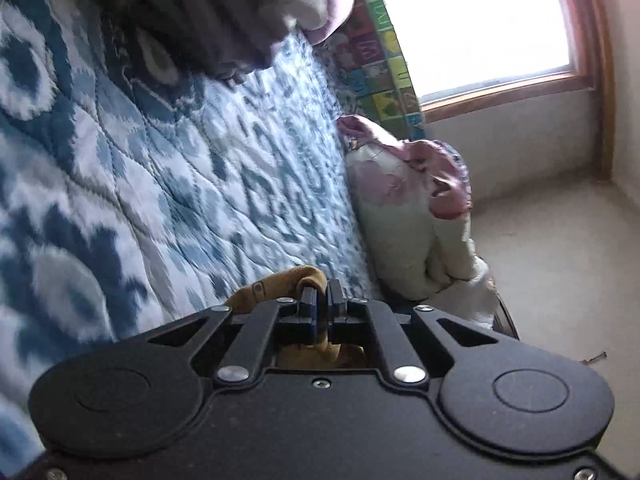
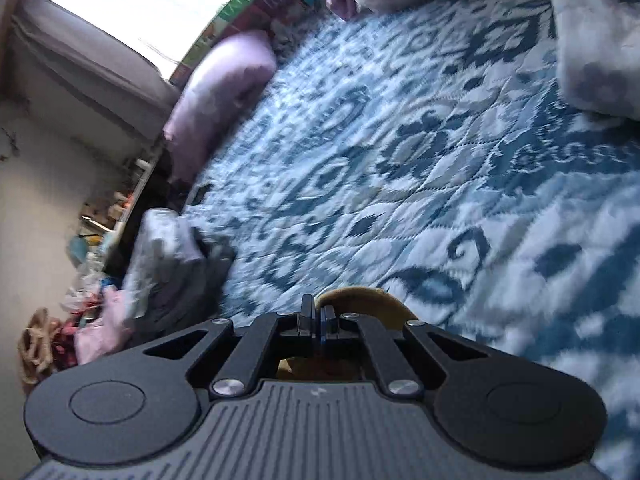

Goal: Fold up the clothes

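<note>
A mustard-yellow garment (image 1: 276,286) bunches just ahead of my left gripper (image 1: 323,292), whose jaws are shut on a fold of it, above the blue and white quilt (image 1: 168,168). More of the yellow cloth shows under the gripper body. In the right wrist view the same yellow garment (image 2: 360,296) curves out past my right gripper (image 2: 318,312), which is shut on its edge over the quilt (image 2: 420,160). Most of the garment hangs hidden below both grippers.
A grey and white pile of clothes (image 1: 208,12) lies on the bed beyond the left gripper. A pink and white bundle (image 1: 408,208) sits at the bed's edge by the window (image 1: 472,20). Grey clothes (image 2: 168,264) and a lilac pillow (image 2: 224,92) border the quilt.
</note>
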A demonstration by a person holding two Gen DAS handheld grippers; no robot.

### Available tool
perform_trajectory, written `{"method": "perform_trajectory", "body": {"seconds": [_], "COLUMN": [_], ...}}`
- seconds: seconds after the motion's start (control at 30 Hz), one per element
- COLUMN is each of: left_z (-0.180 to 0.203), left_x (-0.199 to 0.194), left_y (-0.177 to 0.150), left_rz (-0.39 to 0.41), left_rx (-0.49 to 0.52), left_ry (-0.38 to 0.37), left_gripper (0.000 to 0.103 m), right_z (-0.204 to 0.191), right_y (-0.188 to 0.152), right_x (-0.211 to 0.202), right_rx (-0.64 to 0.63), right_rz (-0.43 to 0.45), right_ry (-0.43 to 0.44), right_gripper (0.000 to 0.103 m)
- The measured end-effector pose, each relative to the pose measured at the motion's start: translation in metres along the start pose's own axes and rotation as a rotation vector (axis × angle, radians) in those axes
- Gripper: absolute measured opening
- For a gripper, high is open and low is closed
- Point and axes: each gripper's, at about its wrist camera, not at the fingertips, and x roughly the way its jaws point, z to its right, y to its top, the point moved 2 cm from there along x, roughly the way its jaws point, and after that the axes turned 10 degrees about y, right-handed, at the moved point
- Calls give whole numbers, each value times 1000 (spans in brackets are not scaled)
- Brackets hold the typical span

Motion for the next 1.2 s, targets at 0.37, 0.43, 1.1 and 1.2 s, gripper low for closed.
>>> {"method": "perform_trajectory", "body": {"seconds": [0.37,0.43,1.1,1.2], "left_z": [-49,-48,-6,12], "left_x": [-9,-19,-69,-60], "left_y": [24,20,-123,-137], "left_rz": [58,58,26,54], "left_rx": [-15,-2,601,714], "left_ry": [36,58,494,526], "left_gripper": [39,39,17,3], "right_z": [37,36,28,28], "right_y": [-2,-4,-143,-150], "right_x": [14,-6,-39,-29], "right_rx": [-27,-21,63,24], "right_rz": [86,127,-25,-76], "right_ry": [-20,-10,268,297], "right_gripper": [36,37,48,52]}}
